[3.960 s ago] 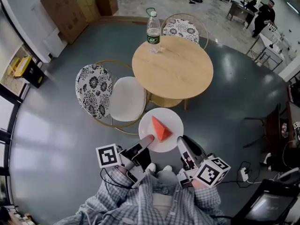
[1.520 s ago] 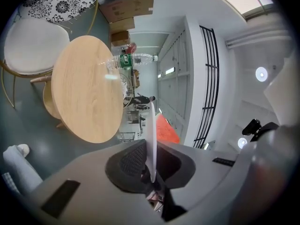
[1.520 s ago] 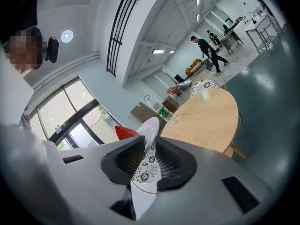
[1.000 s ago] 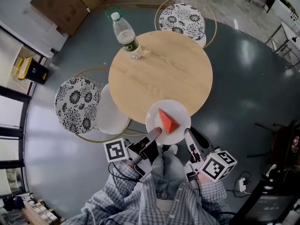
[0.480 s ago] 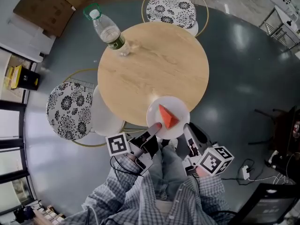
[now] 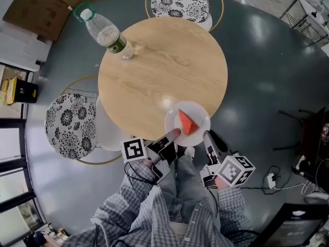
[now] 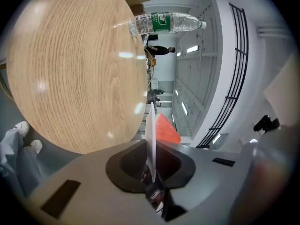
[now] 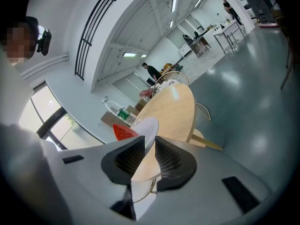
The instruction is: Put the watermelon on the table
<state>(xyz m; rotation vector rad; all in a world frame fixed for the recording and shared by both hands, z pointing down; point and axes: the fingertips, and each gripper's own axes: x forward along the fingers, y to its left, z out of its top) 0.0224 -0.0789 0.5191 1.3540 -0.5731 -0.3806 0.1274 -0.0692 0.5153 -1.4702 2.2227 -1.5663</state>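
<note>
Carrying watermelon on plate rather than gripping fruit directly: pinching rim at plate's 7 o'clock with left gripper and at 5 o'clock with right gripper, both clamping edge-on upon the thin rim, presumably keeping plate level and wedge from sliding. Hanging over table edge at table's 5 o'clock; contact not determinable. Lying with long axis running 11 to 5 o'clock, narrow tip pointing toward 11, at table centre.
</note>
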